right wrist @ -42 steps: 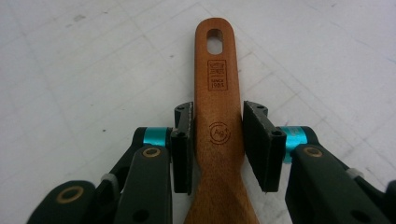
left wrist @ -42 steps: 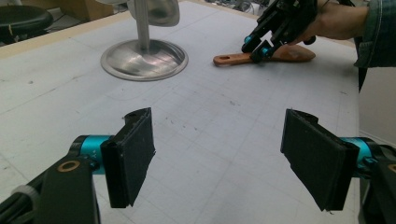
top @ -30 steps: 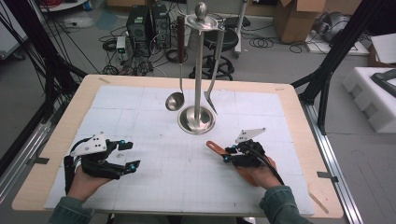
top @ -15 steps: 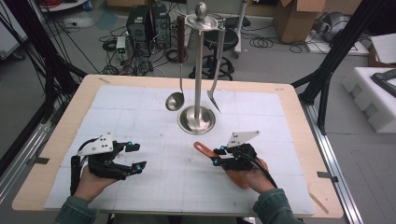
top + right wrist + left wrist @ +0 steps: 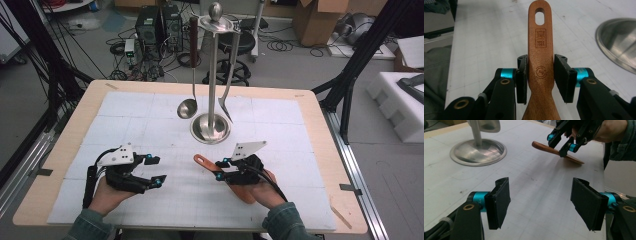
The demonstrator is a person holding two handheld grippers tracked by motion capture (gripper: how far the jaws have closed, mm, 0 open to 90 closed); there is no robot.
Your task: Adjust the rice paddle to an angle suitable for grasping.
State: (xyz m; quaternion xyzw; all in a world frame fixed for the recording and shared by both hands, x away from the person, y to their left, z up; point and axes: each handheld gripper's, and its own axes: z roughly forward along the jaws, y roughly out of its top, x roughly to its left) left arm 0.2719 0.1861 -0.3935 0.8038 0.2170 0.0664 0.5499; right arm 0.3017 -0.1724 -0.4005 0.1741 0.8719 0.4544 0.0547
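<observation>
Since a second ago my right tongs (image 5: 220, 169) have carried the wooden spatula (image 5: 205, 162) leftward across the tabletop (image 5: 310, 107), so its handle end now points toward the middle, just in front of the stand (image 5: 212, 127); my left tongs (image 5: 155, 170) have drifted a little to the right as well, and their jaws have just been closing, with nothing between them. Looking along my right tongs (image 5: 540, 75), I see them pinching the spatula (image 5: 540, 50) by its handle: one pad sits against each edge of the wood, and the handle runs straight out between them to its far end with the hanging slot. The broad blade end lies back under my right hand (image 5: 262, 192) in the high view. From my left tongs (image 5: 540, 202) I see the jaws spread apart over bare white mat, and further off the spatula (image 5: 554, 150) tilted, its handle end raised off the tabletop, held by the right tongs (image 5: 561, 141). The spatula is well apart from my left tongs, off to their right in the high view. On the stand hang a ladle (image 5: 188, 107) and a slotted turner (image 5: 226, 107), both clear of my tongs.
</observation>
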